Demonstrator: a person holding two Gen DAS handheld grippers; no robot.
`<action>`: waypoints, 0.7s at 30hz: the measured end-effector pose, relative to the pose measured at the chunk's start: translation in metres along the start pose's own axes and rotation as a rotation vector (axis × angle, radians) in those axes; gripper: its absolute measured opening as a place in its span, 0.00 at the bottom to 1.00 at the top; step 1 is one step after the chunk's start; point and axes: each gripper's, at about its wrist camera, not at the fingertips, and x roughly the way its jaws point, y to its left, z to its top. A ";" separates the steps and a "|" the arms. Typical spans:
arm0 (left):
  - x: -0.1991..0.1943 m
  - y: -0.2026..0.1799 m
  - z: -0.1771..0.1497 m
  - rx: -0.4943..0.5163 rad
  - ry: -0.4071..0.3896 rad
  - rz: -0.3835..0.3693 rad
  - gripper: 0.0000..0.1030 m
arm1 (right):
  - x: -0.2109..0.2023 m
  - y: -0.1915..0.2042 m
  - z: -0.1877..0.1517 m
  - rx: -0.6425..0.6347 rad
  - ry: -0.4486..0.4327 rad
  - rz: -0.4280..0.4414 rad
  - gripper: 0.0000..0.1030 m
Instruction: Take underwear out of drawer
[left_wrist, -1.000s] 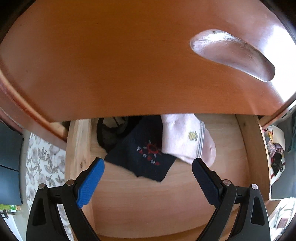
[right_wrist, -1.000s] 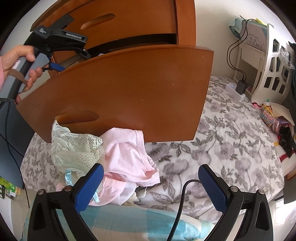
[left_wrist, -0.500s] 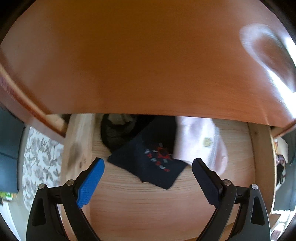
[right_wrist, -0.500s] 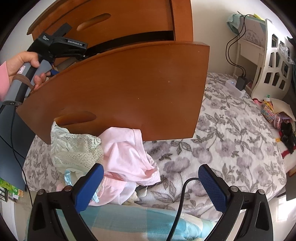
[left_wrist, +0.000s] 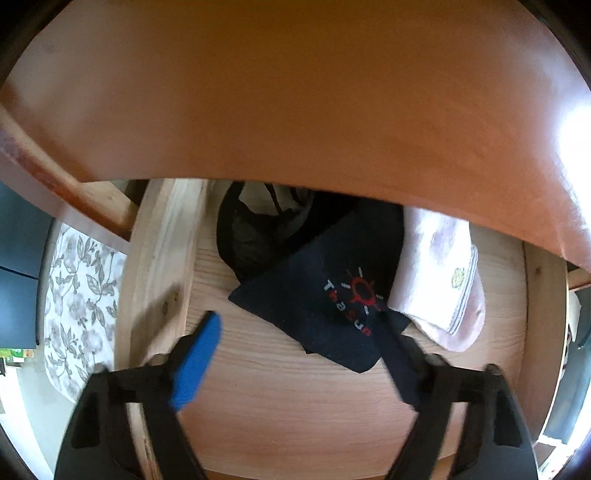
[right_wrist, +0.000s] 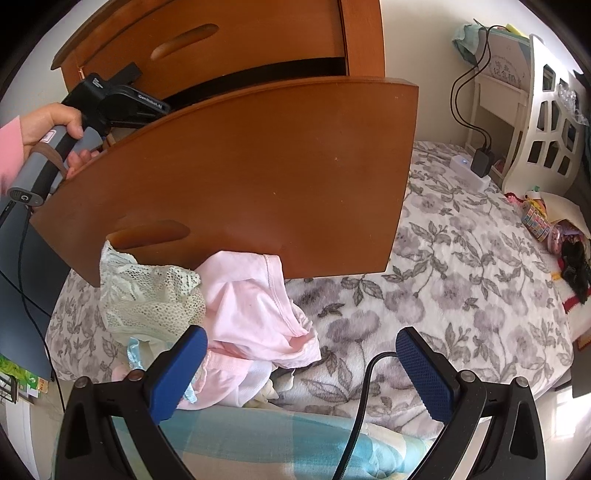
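Left gripper (left_wrist: 299, 321): fingers spread wide, nothing between them — it hangs over the open drawer (left_wrist: 166, 243), tips aimed at the garments at the back, which reads as lining up a pick.
Navy piece (left_wrist: 325, 291): lying flat on the drawer's wooden floor, long axis running diagonally from the back of the drawer toward the near right; the printed red sun sits toward its near end. The gripper's right finger (left_wrist: 397, 354) looks to overlap its near corner, but whether it touches I cannot tell.
Neighbours: a pale pink piece (left_wrist: 439, 280) just beside the navy one on the right, a crumpled black garment (left_wrist: 251, 236) behind it, partly hidden under the drawer front above.
Right gripper (right_wrist: 301, 349): also wide open and empty — held over the bed (right_wrist: 461, 280), well away from the drawer.
Already out: a lace piece (right_wrist: 147, 295) and pink underwear (right_wrist: 255, 310) heaped on the bed below the drawer's front panel (right_wrist: 258, 177), apparently the drop spot.
Person's hand (right_wrist: 55, 125): wrapped around the left gripper's handle at the drawer's far edge.
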 end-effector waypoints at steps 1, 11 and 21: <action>0.000 -0.001 0.001 0.002 0.004 0.009 0.76 | 0.000 0.000 0.000 0.000 0.000 0.000 1.00; 0.001 -0.018 0.000 0.065 0.019 -0.041 0.45 | 0.000 0.000 0.000 0.002 0.004 0.000 1.00; -0.007 -0.023 -0.011 0.047 -0.031 -0.124 0.11 | -0.001 0.000 0.000 0.000 0.004 -0.004 1.00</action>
